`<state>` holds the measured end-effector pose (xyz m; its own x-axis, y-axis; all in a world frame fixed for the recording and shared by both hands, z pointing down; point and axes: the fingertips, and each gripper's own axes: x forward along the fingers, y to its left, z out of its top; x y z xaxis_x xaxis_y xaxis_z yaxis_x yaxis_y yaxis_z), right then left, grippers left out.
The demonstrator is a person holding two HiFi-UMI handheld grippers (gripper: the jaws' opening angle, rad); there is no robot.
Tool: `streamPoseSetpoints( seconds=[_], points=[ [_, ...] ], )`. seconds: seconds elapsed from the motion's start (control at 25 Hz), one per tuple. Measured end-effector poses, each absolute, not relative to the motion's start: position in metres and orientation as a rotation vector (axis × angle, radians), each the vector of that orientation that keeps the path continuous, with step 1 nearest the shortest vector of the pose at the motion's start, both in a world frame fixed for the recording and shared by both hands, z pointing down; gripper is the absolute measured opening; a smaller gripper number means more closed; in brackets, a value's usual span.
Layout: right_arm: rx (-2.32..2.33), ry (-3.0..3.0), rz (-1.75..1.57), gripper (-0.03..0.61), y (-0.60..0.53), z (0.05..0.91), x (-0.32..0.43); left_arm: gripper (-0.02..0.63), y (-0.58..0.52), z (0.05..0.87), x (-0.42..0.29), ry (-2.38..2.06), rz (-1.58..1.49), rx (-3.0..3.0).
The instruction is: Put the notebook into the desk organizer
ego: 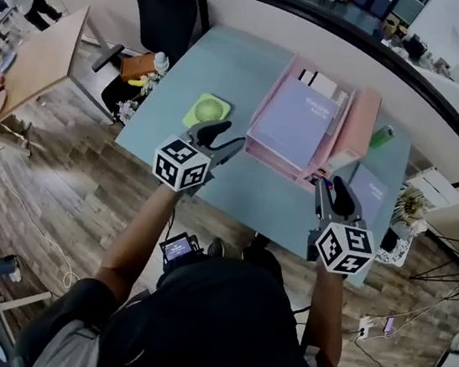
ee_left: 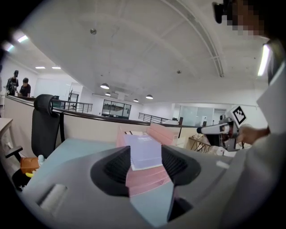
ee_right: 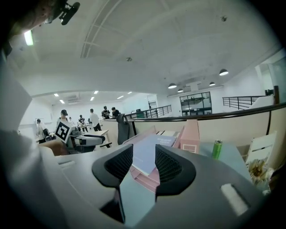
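A pink desk organizer (ego: 347,131) stands in the middle of the blue-grey table (ego: 229,68). A lavender notebook (ego: 293,120) lies flat on its top tray. A second lavender notebook (ego: 370,192) lies on the table to the organizer's right. My left gripper (ego: 226,137) hovers open just left of the organizer's near corner, nothing between its fingers. My right gripper (ego: 331,186) is open and empty at the near right corner, beside the second notebook. In the left gripper view the tray notebook (ee_left: 145,151) shows through the gap; in the right gripper view the same notebook (ee_right: 145,156) does too.
A green desk fan (ego: 208,109) lies on the table left of the organizer. A green can (ego: 382,136) stands to its right, near the table's far edge. A black chair (ego: 165,8) stands behind the table's far left corner. Wooden desks and people are further off.
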<state>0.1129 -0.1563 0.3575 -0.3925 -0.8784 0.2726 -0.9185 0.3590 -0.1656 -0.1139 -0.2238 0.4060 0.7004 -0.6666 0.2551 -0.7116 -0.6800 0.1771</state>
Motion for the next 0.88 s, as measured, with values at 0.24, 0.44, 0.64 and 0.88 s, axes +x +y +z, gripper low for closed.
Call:
streamPoseSetpoints(
  seconds=[0.24,0.44,0.64,0.88],
  points=[
    [1.619,-2.458,0.587,0.137,-0.178,0.392,0.114,0.268,-0.244,0.441,-0.107,-1.077,0.271,2.558],
    [1.596,-2.439,0.698,0.137,-0.188,0.418,0.113,0.268,-0.256,0.467,-0.104,-1.071,0.296,2.494],
    [1.563,-2.437,0.850,0.137,-0.195,0.443,0.108,0.268,-0.265,0.486,-0.101,-1.056,0.279,2.433],
    [1.551,-2.427,1.037,0.149,-0.205,0.467,0.106,0.268,-0.272,0.492,-0.096,-1.043,0.228,2.392]
  ],
)
